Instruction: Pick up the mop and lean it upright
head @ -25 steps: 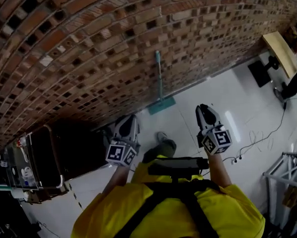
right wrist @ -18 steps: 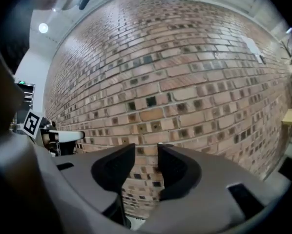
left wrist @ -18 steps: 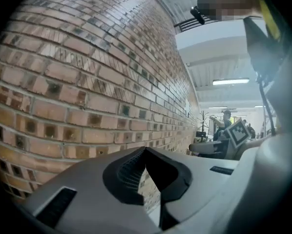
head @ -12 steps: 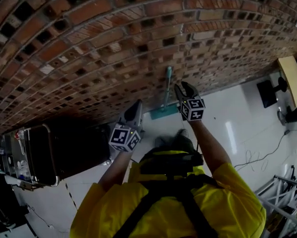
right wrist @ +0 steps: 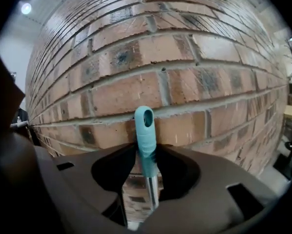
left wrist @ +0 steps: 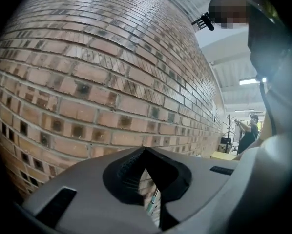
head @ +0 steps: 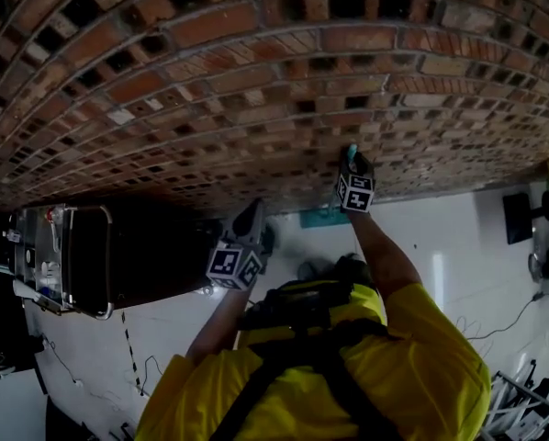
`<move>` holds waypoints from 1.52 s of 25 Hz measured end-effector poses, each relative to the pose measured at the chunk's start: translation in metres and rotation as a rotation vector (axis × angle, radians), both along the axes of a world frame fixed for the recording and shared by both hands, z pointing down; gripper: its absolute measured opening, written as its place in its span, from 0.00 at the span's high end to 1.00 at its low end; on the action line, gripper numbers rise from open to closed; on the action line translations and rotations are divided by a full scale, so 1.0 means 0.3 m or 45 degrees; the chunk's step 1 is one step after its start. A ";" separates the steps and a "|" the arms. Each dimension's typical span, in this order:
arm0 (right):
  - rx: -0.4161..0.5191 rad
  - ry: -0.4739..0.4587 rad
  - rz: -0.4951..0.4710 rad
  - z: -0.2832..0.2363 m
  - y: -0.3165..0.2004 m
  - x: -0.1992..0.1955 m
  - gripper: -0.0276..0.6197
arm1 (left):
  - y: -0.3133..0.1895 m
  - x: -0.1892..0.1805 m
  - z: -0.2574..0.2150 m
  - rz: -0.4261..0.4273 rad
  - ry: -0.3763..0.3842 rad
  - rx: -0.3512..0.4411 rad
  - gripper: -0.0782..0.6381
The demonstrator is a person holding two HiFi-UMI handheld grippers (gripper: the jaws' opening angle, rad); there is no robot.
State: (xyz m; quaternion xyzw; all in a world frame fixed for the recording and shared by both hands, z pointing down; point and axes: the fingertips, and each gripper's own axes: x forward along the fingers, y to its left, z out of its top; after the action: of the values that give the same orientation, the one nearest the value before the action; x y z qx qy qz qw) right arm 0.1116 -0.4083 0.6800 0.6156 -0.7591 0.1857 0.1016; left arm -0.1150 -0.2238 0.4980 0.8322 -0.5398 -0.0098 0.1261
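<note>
While the right claw is straddling its handle, the mop is leaning upright on the brick wall.
Its jaws have just been opening and are standing spread around the teal, holed grip above a silvery shaft; the left claw is hanging pressed together, empty. Beyond, the teal mop head is resting on the white floor.

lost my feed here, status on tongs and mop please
Left tongs shut, empty. Right tongs just opened, mop handle between them, unclamped. It leans upright on brick wall. Nothing in the way.
</note>
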 end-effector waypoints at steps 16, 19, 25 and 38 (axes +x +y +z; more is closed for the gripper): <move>0.380 0.006 -0.222 -0.726 0.490 -0.015 0.79 | -0.081 -0.014 -0.054 0.057 -0.004 0.101 0.89; 0.503 -0.014 -0.246 -0.942 0.539 -0.015 0.79 | -0.071 -0.008 -0.106 0.091 0.020 0.123 0.89; 0.598 -0.029 -0.247 -1.147 0.602 -0.008 0.80 | -0.047 0.010 -0.168 0.139 0.024 0.165 0.89; 0.537 0.007 -0.289 -1.008 0.573 -0.041 0.80 | -0.024 0.034 -0.109 0.173 -0.007 0.092 0.89</move>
State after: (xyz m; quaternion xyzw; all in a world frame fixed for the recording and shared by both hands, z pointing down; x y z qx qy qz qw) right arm 0.0993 -0.2363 0.3777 0.5345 -0.8451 0.0088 -0.0071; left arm -0.1048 -0.2311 0.4653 0.8709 -0.4819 -0.0184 0.0951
